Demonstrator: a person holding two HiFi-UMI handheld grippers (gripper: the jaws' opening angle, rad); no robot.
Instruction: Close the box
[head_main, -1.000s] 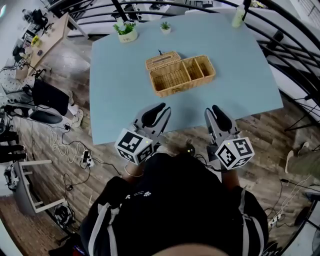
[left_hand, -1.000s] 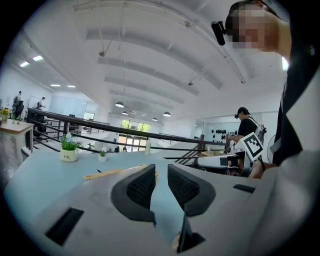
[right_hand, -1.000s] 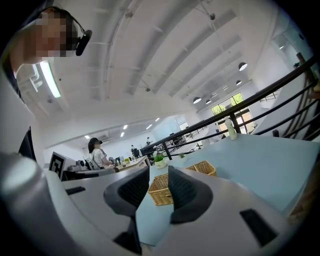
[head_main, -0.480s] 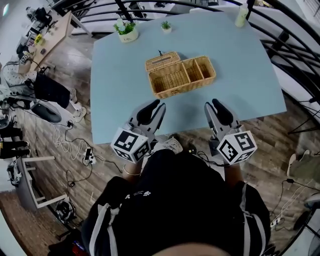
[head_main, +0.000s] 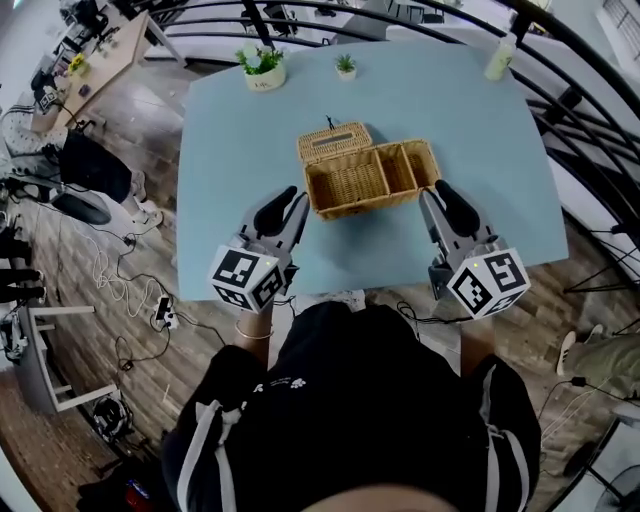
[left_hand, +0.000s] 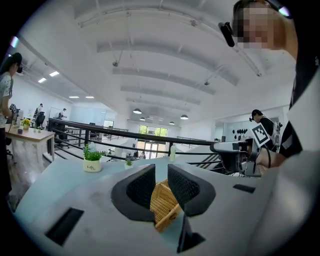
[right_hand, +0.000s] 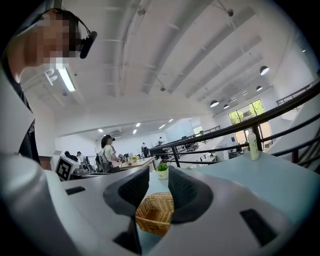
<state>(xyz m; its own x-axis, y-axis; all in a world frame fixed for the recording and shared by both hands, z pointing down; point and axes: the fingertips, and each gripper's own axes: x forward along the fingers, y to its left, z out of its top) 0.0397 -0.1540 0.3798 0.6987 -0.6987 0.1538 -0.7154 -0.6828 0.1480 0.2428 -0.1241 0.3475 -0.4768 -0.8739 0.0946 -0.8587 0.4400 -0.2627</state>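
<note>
Since a second ago both tools have come forward from the near table edge, and the person has stepped in with them. The left gripper (head_main: 283, 203) now sits near the near-left corner of the wicker box (head_main: 370, 180). The right gripper (head_main: 436, 193) sits just beside the box's right end, not touching as far as its own view shows.

Neither tool's jaws have changed: each pair stands slightly spread with a narrow gap and nothing pinched. The box only shows through the gap, further off, in each gripper view.

The box is where it was, mid-table, with one big compartment on the left and two small ones on the right, all looking empty. Its lid (head_main: 335, 142) is still open, laid back flat on the far side of the left part (hinge not clear from here).

So this is approach only and the closing has not started. The likely next job is getting a jaw under or behind the lid to swing it over. The left tool looks better placed for that, and the right could steady the box.

The surface is a light blue table (head_main: 240, 150), mostly bare. At the far edge are a potted plant (head_main: 262, 68) and a smaller plant (head_main: 345, 66), with a bottle (head_main: 500, 57) at the far right. The room is an open office on a wood floor (head_main: 110, 240), with a black railing (head_main: 580, 110) at the far side and right, loose cables on the left, and other people further off
</note>
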